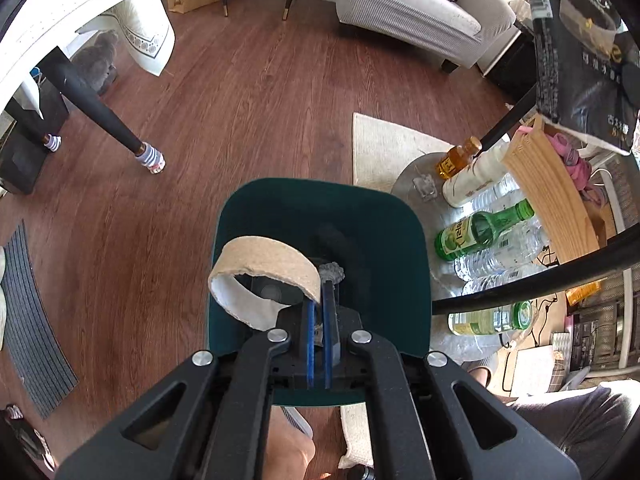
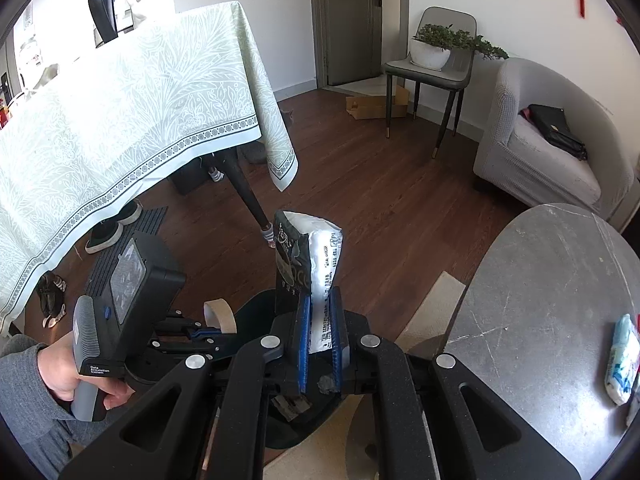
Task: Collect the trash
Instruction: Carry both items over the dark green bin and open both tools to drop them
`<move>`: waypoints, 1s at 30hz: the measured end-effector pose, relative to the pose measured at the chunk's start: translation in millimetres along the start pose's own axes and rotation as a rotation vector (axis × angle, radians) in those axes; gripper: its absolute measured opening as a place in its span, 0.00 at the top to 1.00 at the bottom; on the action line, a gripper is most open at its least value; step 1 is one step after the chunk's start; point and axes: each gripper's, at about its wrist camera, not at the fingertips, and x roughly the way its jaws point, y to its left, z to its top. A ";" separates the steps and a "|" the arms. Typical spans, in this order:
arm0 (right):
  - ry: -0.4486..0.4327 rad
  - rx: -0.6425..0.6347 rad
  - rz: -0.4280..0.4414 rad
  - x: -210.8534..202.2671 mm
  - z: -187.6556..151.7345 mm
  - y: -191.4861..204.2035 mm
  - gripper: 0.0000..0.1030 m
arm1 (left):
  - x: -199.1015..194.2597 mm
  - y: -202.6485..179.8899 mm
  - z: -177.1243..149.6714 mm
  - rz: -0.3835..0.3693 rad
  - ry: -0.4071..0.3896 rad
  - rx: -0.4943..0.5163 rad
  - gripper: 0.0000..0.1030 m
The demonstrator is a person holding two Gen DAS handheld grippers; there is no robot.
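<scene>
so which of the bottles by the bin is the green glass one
The green glass bottle with the green apple label, lying on its side atop the clear plastic water bottles. The amber bottle and white bottle lie beyond it.

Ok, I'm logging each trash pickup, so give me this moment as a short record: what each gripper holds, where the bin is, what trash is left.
left gripper: shut on cardboard strip, above bin
right gripper: shut on snack bag
bin: dark green bin on the floor, below the left gripper
trash left: blue-and-white wrapper on round grey table
beside bin: bottles on the floor
</scene>
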 end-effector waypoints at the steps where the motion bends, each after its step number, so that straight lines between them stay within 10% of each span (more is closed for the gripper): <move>1: 0.007 0.000 0.001 3.5 1.1 1.7 0.91 | 3.9 0.9 -1.4 0.001 0.015 0.002 0.96; 14: 0.144 -0.047 -0.001 60.1 -3.7 27.5 0.91 | 4.3 16.5 -7.6 0.024 0.014 -0.016 0.68; 30: 0.315 -0.093 -0.029 115.8 -35.8 43.4 0.91 | -87.3 22.5 12.6 -0.001 -0.268 -0.043 0.84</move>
